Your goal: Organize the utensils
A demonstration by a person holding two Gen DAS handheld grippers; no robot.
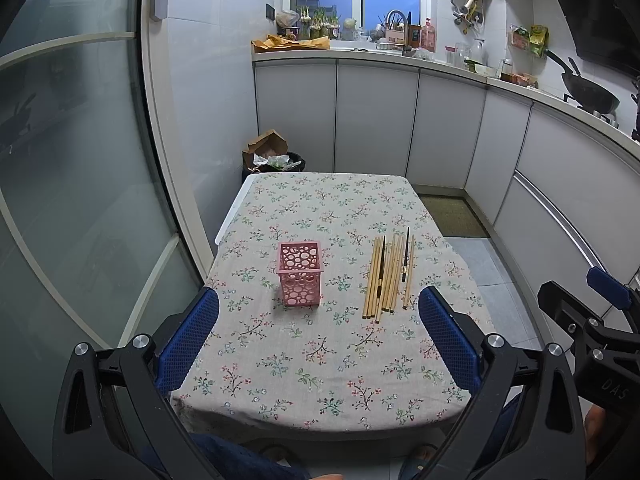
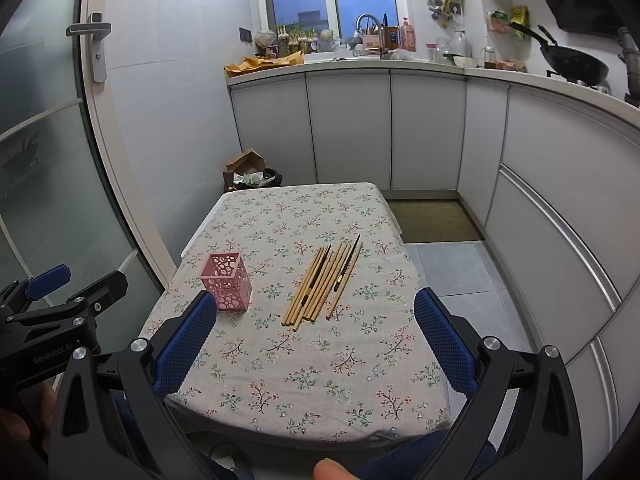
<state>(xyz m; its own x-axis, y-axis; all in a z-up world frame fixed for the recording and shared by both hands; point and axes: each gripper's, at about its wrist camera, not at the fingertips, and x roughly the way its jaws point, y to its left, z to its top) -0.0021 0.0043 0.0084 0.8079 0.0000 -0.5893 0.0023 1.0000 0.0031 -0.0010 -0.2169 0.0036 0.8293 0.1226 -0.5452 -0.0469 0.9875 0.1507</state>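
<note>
Chopsticks (image 1: 386, 276) lie loose in a row on the tabletop (image 1: 320, 360), just right of the empty pink holder (image 1: 300, 276). Nothing is sorted yet. I have left gripper (image 1: 318, 336) and right gripper (image 2: 316, 336) hanging back, jaws spread, holding nothing.

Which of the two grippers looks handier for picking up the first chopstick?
Probably the right gripper. The chopsticks lie on the right part of the table, almost straight ahead of its open fingers. The left gripper faces the pink holder more.
</note>
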